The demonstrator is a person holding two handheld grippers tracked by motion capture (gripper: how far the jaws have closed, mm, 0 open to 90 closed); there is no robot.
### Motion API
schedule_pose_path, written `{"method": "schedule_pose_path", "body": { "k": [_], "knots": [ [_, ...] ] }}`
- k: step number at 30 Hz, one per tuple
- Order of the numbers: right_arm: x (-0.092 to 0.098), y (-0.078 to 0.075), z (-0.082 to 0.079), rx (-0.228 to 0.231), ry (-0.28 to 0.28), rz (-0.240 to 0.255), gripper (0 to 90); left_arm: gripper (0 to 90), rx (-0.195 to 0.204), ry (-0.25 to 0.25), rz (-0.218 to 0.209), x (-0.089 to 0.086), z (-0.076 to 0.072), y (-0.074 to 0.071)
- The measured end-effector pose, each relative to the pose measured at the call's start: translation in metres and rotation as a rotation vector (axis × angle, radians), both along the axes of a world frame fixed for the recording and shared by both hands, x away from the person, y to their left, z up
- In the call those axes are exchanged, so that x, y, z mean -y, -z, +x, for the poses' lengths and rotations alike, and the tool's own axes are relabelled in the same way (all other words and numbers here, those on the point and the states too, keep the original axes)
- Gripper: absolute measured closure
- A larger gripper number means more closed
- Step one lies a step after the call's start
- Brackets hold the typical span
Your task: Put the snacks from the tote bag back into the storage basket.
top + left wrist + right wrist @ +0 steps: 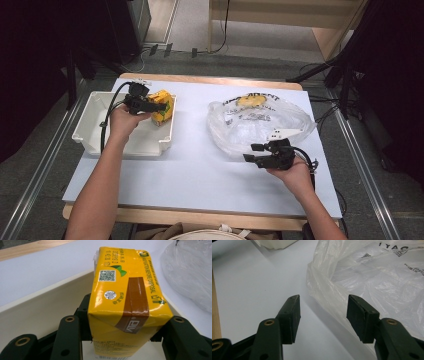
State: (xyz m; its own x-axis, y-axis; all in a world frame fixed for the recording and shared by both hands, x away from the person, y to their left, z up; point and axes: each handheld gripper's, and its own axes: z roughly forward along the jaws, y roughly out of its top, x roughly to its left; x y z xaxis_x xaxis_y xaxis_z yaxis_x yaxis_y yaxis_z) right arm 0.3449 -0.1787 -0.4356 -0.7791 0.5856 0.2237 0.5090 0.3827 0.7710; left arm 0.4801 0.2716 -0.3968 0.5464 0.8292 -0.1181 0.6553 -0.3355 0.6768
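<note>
Yellow carton (163,106) sits in the left claw (159,106), which holds it over the 3 o'clock rim of the white bin (95,125), at about 10 o'clock on the tabletop (190,165) in the high view. A second yellow item (251,100) lies in the clear plastic bag (260,122) at 2 o'clock, so I judge the moving from bag to bin is only partly done. The right claw (254,152) rests at the bag's 6 o'clock edge, empty.

From the left gripper view, the carton (125,302) is pressed between both jaws, above the bin's wall (50,305); it is not yet put down.

From the right gripper view, the jaws stand apart with nothing between them, and the bag (372,277) lies just beyond, toward 1 o'clock.
</note>
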Motion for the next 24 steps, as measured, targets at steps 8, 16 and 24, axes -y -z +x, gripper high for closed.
{"method": "schedule_pose_path", "body": {
  "k": [8, 16, 24],
  "knots": [
    [0.0002, 0.0002, -0.0002, 0.0, -0.001, -0.002, 45.8, 51.6, 0.038, 0.006, -0.006, -0.001, -0.0003, 0.0062],
    [-0.0004, 0.0003, -0.0004, -0.003, -0.001, -0.003, 45.8, 49.2, 0.02, 0.046, 0.015, -0.0017, -0.0021, 0.0056],
    [-0.0005, 0.0004, -0.0007, -0.005, -0.004, -0.005, 45.8, 46.2, 0.021, 0.069, 0.016, -0.0035, -0.0032, 0.0016]
  ]
}}
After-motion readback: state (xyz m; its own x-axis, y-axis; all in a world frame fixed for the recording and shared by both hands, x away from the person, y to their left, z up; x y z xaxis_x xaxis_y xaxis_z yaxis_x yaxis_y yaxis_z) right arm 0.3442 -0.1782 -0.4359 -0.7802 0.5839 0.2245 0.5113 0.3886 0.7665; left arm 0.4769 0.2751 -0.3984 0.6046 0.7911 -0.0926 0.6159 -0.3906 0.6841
